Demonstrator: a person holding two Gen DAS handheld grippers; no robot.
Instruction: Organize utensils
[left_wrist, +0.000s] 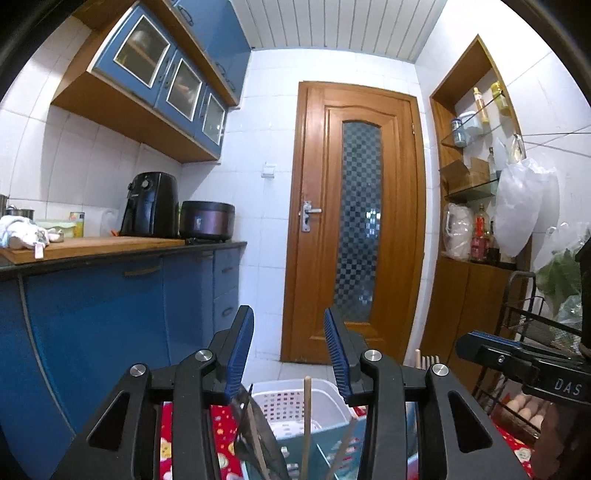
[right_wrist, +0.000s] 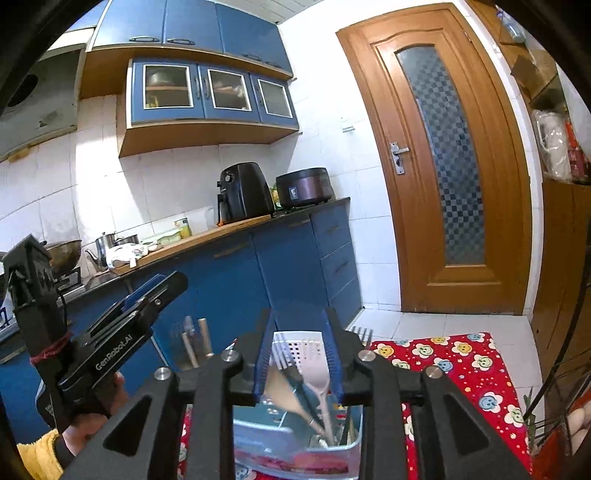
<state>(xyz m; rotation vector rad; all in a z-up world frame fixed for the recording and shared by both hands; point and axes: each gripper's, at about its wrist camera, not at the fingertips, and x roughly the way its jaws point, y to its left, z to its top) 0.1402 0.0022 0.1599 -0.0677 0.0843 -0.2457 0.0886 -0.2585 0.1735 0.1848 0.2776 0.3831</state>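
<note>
- Left hand-held gripper (left_wrist: 289, 350): I see its jaws parted to a moderate gap, nothing between the blue pads, pointing level toward the wooden door (left_wrist: 356, 221).
- Right hand-held gripper (right_wrist: 299, 354): jaws parted more narrowly, pads not pressing on anything; the utensils show through the gap but lie beyond and below it.
- Utensil holder (right_wrist: 295, 446), a pale plastic bin with compartments, sits on the near part of the tabletop, which is covered by a red cloth (right_wrist: 461, 365) with smiley flowers.
- In the holder, right view: a pale slotted spatula (right_wrist: 317, 354), a wooden spatula (right_wrist: 282, 391) leaning left of it, fork tines (right_wrist: 362, 334) rising at the right rim, wooden handles (right_wrist: 199, 347) upright at the left.
- Left view: a white perforated basket wall (left_wrist: 295, 402) just below the jaws, one thin wooden stick (left_wrist: 306, 424) upright between the gripper's arms, a dark blade-like utensil (left_wrist: 255, 435) tilted left of it; I cannot tell what it is.
- Each gripper shows in the other's view, close beside it at about the same height.
- A hand (right_wrist: 92, 421) with a yellow sleeve grips the left tool's handle.
- Far left: blue cabinets, a counter bearing a black air fryer (left_wrist: 149, 205) and a rice cooker (left_wrist: 207, 219).
- Right edge: a black wire rack (left_wrist: 532, 325) with eggs, near the cloth.
</note>
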